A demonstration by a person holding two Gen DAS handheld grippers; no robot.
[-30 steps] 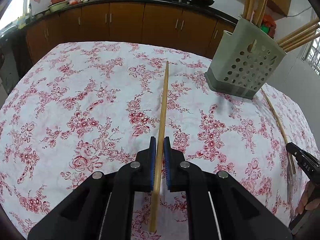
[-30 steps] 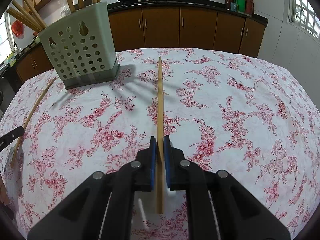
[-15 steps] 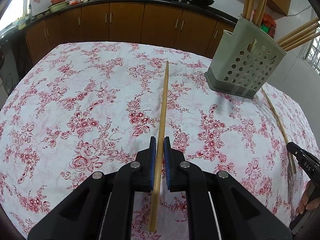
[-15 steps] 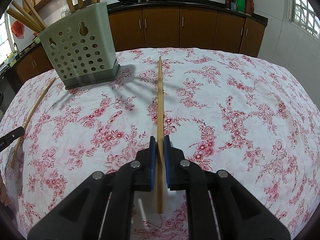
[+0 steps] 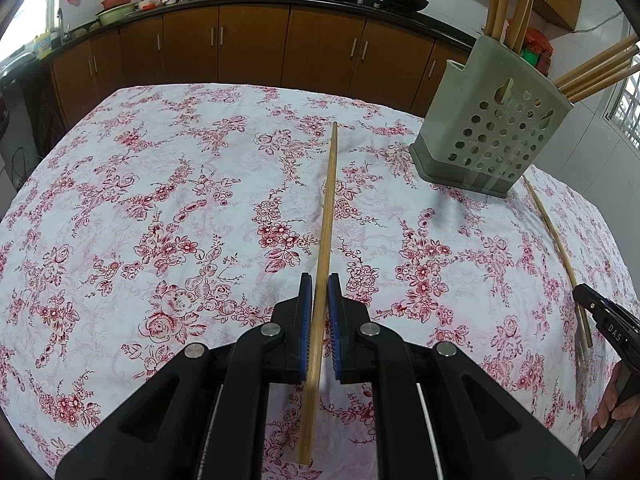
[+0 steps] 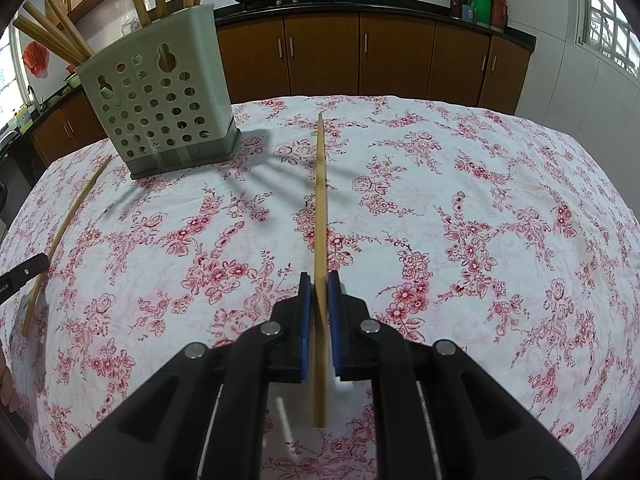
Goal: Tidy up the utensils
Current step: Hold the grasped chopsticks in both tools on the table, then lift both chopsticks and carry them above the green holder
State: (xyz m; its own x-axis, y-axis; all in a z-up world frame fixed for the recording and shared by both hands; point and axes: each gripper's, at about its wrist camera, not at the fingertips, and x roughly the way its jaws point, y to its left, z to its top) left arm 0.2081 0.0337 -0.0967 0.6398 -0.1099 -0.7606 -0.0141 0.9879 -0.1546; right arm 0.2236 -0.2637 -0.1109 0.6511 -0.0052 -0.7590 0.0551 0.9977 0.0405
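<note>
Currently each gripper, left gripper (image 5: pixel 319 300) and right gripper (image 6: pixel 319 300), is clamped on one chopstick (image 5: pixel 326 220), (image 6: pixel 321 200), tips aimed far toward the holder (image 5: pixel 492 136) for insertion.

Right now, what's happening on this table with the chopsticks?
A person is tidying chopsticks with a claw in each hand. The left claw is shut on one chopstick, and the right claw is shut on another chopstick. Both sticks point out over the flowered tablecloth. The green holder stands upright on the cloth, several chopsticks already in it. Neither held stick has reached it yet.
</note>
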